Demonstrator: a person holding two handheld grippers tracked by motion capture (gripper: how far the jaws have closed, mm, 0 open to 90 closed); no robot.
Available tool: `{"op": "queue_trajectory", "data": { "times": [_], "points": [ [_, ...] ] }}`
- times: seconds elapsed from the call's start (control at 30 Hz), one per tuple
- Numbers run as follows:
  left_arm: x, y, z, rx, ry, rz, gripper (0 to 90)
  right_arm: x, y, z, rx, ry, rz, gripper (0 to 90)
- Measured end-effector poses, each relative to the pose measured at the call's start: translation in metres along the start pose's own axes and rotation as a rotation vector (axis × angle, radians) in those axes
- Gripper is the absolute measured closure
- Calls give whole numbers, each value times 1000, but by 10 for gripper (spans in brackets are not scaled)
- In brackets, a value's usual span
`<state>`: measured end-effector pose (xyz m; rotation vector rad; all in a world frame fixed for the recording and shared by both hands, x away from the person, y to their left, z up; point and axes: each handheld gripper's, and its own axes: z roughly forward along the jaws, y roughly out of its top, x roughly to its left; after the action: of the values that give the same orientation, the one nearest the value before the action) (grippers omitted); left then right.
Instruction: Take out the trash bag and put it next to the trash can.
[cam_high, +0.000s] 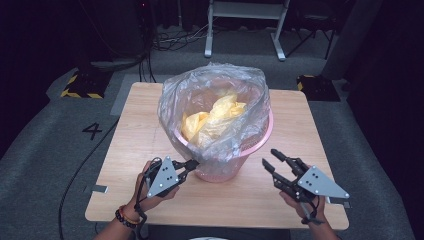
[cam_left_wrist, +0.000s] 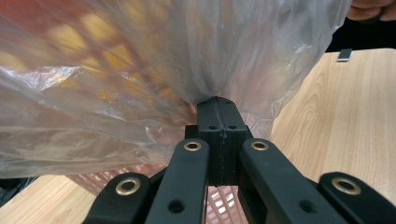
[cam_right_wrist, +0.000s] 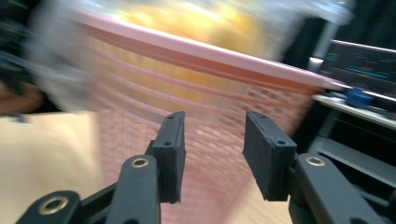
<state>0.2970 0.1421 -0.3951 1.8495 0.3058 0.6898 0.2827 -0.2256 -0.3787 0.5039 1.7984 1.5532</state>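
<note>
While the pink basket (cam_high: 230, 160) is sitting mid-table (cam_high: 150, 115), its clear bag (cam_high: 210, 90) is being pinched at the near edge by the closed left gripper (cam_high: 192, 163). Yellow bags (cam_high: 215, 117) are being held inside the liner. The right gripper (cam_high: 272, 160) is being kept apart beside the basket, jaws parted, nothing between them.

bagged pink basket (cam_high: 220, 167) blocks centre, bare table (cam_high: 135, 130) either side

A laundry basket (cam_high: 235, 162) stands mid-table (cam_high: 140, 125), lined with a plastic bag (cam_high: 175, 97) holding crumpled wrapping (cam_high: 215, 117). The left hand-held gripper (cam_high: 192, 163) touches the bag's near-left side; the right hand-held gripper (cam_high: 271, 159) sits just right of the basket.
</note>
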Motion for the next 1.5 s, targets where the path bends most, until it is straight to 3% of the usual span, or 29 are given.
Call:
{"op": "queue_trajectory", "data": {
  "times": [0.1,0.13,0.17,0.23,0.33,0.5,0.67,0.8,0.83,1.0,1.17,1.5],
  "points": [
    [-2,-1,1,-9,-8,-13,900,21,6,8,-14,71,-10,571],
    [-3,0,1,-7,-9,-12,900,32,10,14,-26,116,-12,566],
    [-3,0,1,-7,-9,-12,900,32,10,14,-26,116,-12,566],
    [-3,-1,0,-13,-14,-21,900,48,18,23,-65,168,-11,549],
    [-4,-1,1,-16,-23,-25,900,54,22,29,-99,170,-9,534],
    [-7,0,0,-11,-29,-8,900,63,25,46,-125,219,42,548],
    [-8,-1,-1,-12,-32,-16,900,73,27,45,-159,256,37,555],
    [-9,-1,0,-11,-36,-10,900,74,33,48,-193,247,45,636],
    [-11,0,0,-11,-39,-7,900,77,37,53,-201,230,28,715],
    [-16,2,4,-12,-64,4,900,86,43,70,-172,204,-33,827],
    [-22,5,5,-20,-87,19,900,93,48,90,-115,230,-81,868],
    [-25,3,-2,-56,-100,2,900,95,37,112,-14,298,-92,883]
  ]
}}
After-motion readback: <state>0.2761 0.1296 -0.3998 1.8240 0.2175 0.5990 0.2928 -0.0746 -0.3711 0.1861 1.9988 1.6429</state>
